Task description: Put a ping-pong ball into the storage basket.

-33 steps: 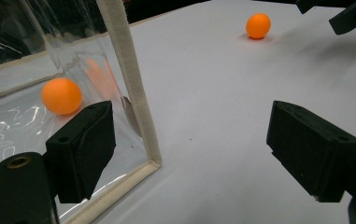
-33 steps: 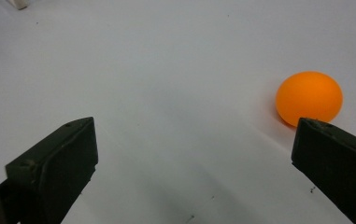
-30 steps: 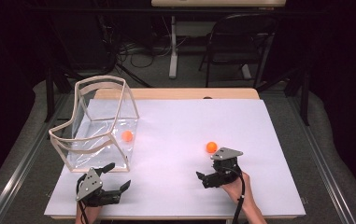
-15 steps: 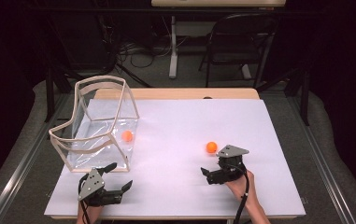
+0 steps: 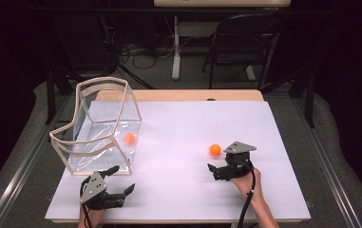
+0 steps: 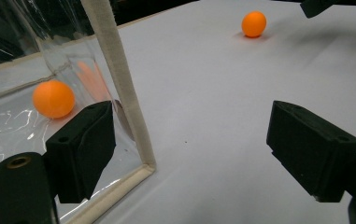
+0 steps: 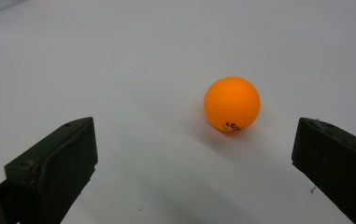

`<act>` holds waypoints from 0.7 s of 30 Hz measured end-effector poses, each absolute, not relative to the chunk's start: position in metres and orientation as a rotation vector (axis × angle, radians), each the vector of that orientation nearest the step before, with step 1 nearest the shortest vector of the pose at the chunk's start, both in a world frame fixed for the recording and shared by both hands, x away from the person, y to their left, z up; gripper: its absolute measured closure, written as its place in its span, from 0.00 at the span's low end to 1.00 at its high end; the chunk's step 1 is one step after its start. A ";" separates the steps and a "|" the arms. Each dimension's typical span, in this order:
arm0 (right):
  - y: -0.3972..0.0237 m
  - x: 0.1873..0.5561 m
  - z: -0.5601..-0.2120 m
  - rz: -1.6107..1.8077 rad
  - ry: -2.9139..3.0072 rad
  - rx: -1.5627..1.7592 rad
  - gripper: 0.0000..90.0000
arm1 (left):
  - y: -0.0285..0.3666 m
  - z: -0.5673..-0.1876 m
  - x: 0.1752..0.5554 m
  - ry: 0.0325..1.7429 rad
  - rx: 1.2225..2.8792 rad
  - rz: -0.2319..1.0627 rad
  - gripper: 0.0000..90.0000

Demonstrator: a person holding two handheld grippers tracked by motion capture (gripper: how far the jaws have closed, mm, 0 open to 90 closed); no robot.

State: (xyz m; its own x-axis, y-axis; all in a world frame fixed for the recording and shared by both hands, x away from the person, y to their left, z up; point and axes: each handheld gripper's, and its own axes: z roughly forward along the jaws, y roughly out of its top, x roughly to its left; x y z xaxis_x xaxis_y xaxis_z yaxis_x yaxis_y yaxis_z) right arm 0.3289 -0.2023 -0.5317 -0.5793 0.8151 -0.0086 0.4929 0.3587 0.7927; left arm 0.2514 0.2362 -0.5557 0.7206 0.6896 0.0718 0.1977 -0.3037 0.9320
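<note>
Now the right gripper (image 5: 219, 169), jaws spread, lines up on the loose ball (image 5: 215, 150) at centre right of the table (image 5: 178, 123); next it must advance and close. Left gripper (image 5: 121, 183), also spread, waits beside the clear box (image 5: 103, 128) at left.

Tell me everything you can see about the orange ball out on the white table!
The orange ball is small, round and smooth, like matte plastic, with a tiny dark printed mark low on its side. It rests alone on the white table, casting a soft shadow. Nothing touches it; the right gripper sits just behind it, jaws open.
</note>
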 end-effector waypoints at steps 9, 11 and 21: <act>-0.201 0.342 -0.534 1.080 2.229 1.162 0.00 | 0.236 -0.556 0.252 0.690 1.853 0.574 0.17; -0.199 0.346 -0.536 1.073 2.234 1.174 0.00 | 0.236 -0.556 0.251 0.688 1.856 0.574 0.17; -0.191 0.365 -0.542 1.035 2.250 1.199 0.00 | 0.236 -0.555 0.252 0.690 1.853 0.576 0.17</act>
State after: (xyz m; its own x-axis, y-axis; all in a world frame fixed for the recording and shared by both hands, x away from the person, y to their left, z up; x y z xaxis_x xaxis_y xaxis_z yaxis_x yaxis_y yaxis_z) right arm 0.3655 -0.1913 -0.5424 -0.5594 0.8289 0.0047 0.5429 0.3622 0.7577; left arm 0.2517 0.2363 -0.5553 0.7202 0.6897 0.0743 0.1958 -0.3048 0.9321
